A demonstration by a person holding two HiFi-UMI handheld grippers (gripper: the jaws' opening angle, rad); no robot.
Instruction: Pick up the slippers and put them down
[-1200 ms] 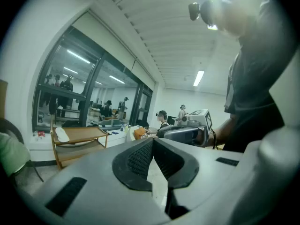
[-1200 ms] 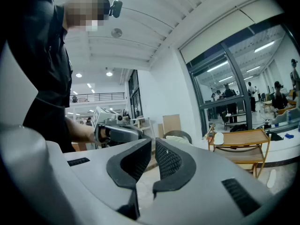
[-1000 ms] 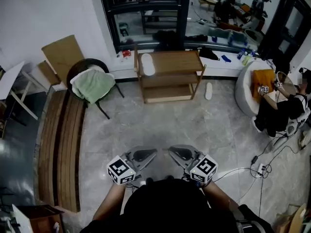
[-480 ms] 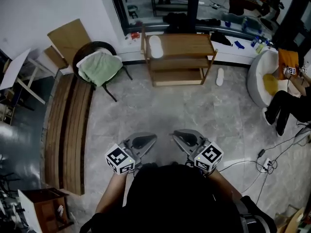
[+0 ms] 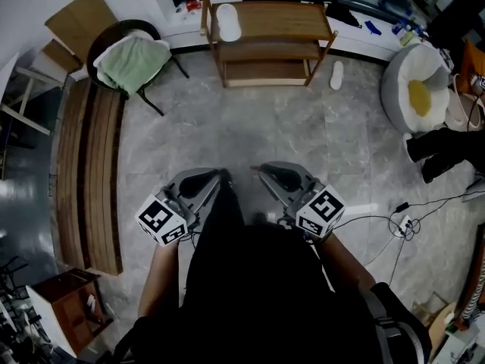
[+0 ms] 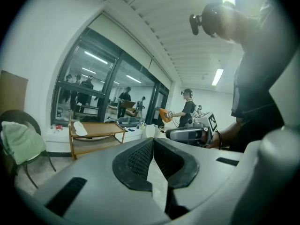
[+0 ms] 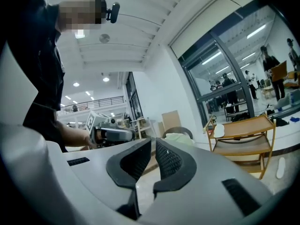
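Well, the left tongs (image 5: 220, 175) and the right tongs (image 5: 258, 170) are both staying pinched narrow, holding nothing. One white slipper (image 5: 228, 21) is lying on the wooden rack (image 5: 280, 10) far ahead of them, the other slipper (image 5: 336, 74) on the floor ahead-right (beside the rack). Opening wide before reaching is advisable. Against a second ago, the rack is looking nearer.

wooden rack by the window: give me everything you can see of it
The wooden rack is light brown wood, open-sided, with three flat tiers between corner posts. It stands upright on the grey stone-look floor, its back toward the window wall. A white slipper lies on the left end of its top tier. A second white slipper lies on the floor by its right front leg, seemingly not touching it.
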